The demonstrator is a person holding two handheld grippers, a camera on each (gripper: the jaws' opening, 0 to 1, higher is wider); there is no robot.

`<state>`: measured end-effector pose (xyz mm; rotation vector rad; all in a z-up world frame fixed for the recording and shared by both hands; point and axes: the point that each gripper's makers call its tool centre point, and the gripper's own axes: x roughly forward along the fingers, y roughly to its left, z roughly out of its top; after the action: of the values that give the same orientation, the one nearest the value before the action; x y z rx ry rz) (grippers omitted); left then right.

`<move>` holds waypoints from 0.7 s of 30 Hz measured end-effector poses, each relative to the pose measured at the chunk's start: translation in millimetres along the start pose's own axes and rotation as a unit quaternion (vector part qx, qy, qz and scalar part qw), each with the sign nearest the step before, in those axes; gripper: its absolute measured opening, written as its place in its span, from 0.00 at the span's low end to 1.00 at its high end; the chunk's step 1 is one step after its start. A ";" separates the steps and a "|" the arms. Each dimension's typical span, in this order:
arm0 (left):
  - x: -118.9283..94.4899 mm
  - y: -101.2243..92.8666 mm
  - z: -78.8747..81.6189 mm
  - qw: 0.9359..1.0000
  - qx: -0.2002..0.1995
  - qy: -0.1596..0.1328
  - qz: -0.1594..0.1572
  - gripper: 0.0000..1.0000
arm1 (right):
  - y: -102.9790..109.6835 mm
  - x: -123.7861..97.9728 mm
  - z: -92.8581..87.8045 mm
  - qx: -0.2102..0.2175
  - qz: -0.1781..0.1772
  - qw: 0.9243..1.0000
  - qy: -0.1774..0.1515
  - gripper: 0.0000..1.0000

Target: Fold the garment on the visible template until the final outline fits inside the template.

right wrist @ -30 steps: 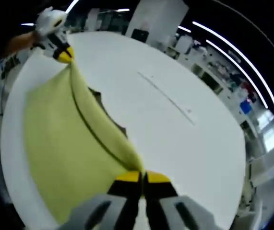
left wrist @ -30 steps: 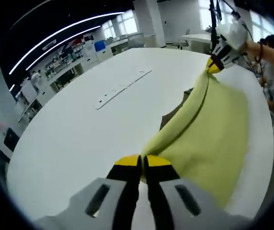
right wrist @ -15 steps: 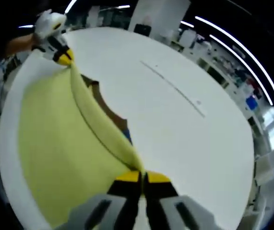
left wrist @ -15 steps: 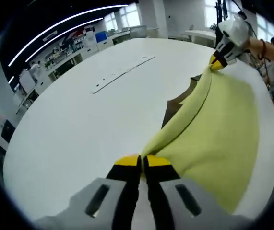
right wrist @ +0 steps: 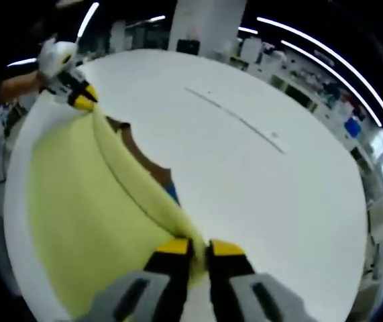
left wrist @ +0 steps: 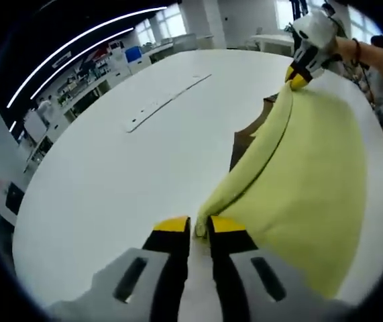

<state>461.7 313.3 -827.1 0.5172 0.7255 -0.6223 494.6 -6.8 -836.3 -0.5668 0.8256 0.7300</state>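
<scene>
The left gripper [left wrist: 199, 227] has its yellow-tipped jaws slightly parted around a corner of the yellow-green garment [left wrist: 305, 181], which still sits between them. The right gripper [right wrist: 200, 247] stands the same way, jaws a little apart with the garment's [right wrist: 90, 201] other corner between the tips. Whether either one is truly pinching the cloth cannot be told. The garment's upper edge runs as a rolled ridge from one gripper to the other, and the rest spreads over the white table [left wrist: 124, 181] toward its near rim. A brown template [left wrist: 245, 137] peeks out from under the ridge; most of it is hidden. A thin pale strip [left wrist: 168, 102] lies well apart on the table. Beyond the table are shelves, windows and long ceiling lights, too blurred to detail.
</scene>
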 end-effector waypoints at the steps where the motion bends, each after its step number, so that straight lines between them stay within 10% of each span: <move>1: -1.2 2.3 -1.3 1.000 0.003 -0.003 0.001 0.10 | 1.0 -2.3 1.3 -0.002 0.000 1.000 -0.001 0.08; 21: 1.8 8.7 -19.3 1.000 0.011 0.000 0.017 0.04 | -1.7 -3.4 -8.3 -0.073 -0.002 0.997 -0.029 0.12</move>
<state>460.1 330.9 -838.9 0.5491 0.7094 -0.5995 490.6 -14.8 -837.9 -0.6750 0.7215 0.8031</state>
